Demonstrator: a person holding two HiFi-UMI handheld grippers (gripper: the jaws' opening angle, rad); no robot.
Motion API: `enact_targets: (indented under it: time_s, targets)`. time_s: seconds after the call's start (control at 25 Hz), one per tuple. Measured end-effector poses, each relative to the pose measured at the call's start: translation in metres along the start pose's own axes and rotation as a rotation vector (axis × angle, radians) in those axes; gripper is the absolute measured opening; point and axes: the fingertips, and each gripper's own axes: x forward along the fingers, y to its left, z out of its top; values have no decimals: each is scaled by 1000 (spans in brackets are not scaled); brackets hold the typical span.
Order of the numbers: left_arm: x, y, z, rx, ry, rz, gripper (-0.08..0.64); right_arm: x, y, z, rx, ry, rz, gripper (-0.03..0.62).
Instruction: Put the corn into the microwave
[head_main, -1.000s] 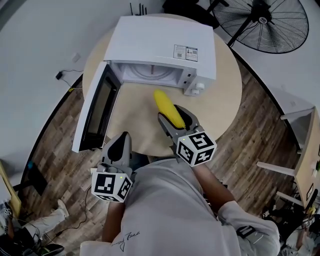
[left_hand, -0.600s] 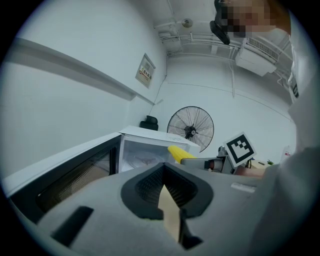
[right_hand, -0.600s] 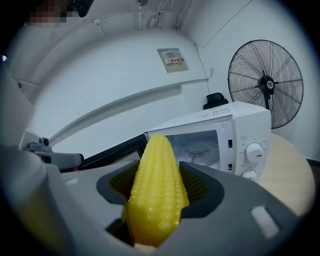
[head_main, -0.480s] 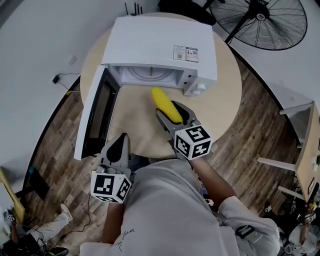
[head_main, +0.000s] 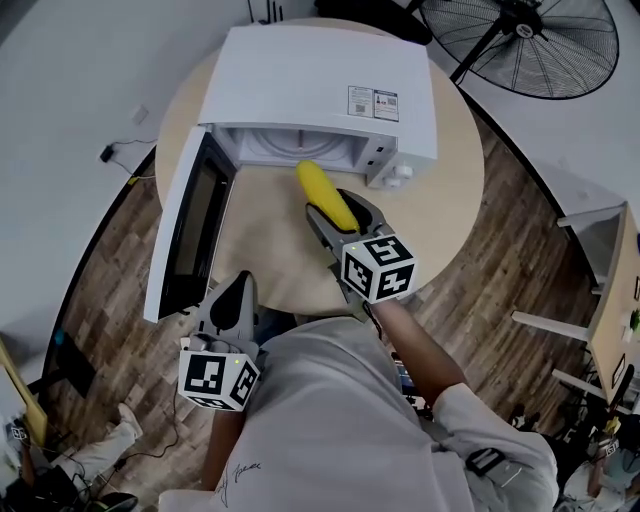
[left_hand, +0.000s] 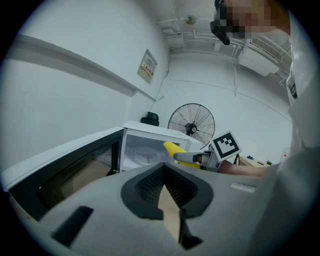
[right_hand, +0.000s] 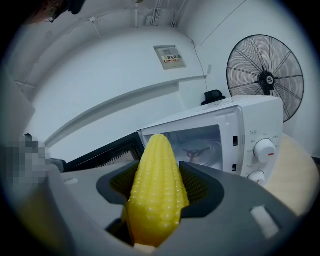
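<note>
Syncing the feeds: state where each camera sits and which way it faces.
Head view: on the person's head, steeply down onto the microwave; torso shows.
Left gripper view: rides the left gripper, along its shut jaws toward the open door.
Right gripper view: rides the right gripper, along jaws clamping the corn toward the microwave.
Shared: all three show the microwave.
</note>
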Motion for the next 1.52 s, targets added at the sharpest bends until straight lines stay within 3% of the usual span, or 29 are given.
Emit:
enact_targets:
  time_s: [1.52]
  targets:
    - [24,19,2,-2,54,15,-5,76,-61,-12,36,90,-102,264]
